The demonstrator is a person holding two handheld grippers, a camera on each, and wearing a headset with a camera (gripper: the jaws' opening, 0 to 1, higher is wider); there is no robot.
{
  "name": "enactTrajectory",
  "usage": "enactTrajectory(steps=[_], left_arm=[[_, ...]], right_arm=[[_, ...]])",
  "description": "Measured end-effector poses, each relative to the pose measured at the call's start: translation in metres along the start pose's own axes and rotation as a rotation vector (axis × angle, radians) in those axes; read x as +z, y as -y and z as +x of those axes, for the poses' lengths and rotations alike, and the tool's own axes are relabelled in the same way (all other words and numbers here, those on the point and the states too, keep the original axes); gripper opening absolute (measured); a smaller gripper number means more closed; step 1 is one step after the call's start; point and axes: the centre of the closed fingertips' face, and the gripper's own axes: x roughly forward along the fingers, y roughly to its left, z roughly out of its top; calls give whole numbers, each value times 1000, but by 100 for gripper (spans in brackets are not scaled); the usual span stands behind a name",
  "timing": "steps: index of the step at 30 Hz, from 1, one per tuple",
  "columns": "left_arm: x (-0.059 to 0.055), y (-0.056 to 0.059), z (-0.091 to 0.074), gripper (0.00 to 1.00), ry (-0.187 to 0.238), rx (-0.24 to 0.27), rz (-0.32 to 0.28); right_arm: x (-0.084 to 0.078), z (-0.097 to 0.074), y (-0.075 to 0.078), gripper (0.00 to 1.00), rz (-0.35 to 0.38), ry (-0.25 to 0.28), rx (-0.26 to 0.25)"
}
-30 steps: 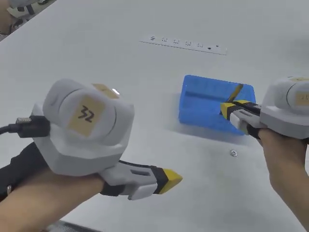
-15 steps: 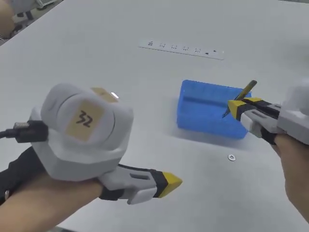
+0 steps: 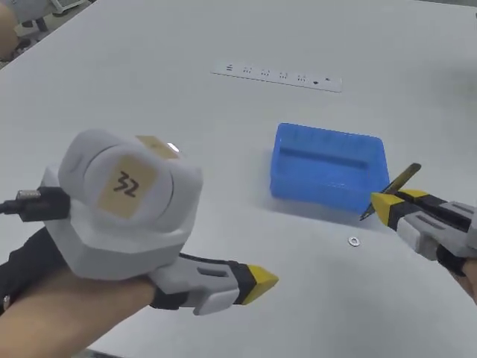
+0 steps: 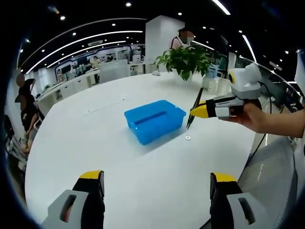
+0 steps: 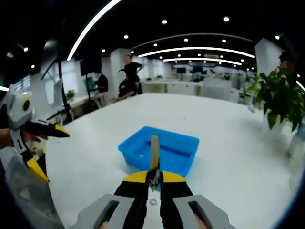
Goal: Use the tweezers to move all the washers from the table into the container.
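My right claw [image 3: 383,207] is pressed together on the tweezers [image 3: 402,177]. Their tip hangs just off the blue container's [image 3: 320,190] near right corner. One washer [image 3: 353,241] lies on the table [image 3: 149,82] just near of that container, left of the tip. My left claw [image 4: 157,183] is spread, empty, well to the left. A power strip [image 3: 277,76] lies beyond the container.

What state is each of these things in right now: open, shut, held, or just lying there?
Left gripper: open, holding nothing.
Right gripper: shut on the tweezers.
Tweezers: held, tips pointing down at the table.
Container: upright, open on top.
Washer: lying flat on the table, outside the container.
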Motion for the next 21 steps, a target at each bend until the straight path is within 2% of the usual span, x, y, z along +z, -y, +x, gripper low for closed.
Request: enactTrajectory(steps=[3,10,13,14,21], left_arm=[[0,0,0,94,-2,0,3],[-1,-2,-1,94,-6,4,-3],[-3,-3,-1,94,-10,4,-4],[-3,-3,-1,94,-10,5,-4],[-3,-2,0,94,-12,7,-1]], right_arm=[[-10,6,-2,5,-9,-30,11],[-17,11,-2,5,-18,-46,10],[-24,14,0,5,-31,-69,10],[-22,12,1,5,-30,-55,11],[-23,11,3,5,-45,-57,5]])
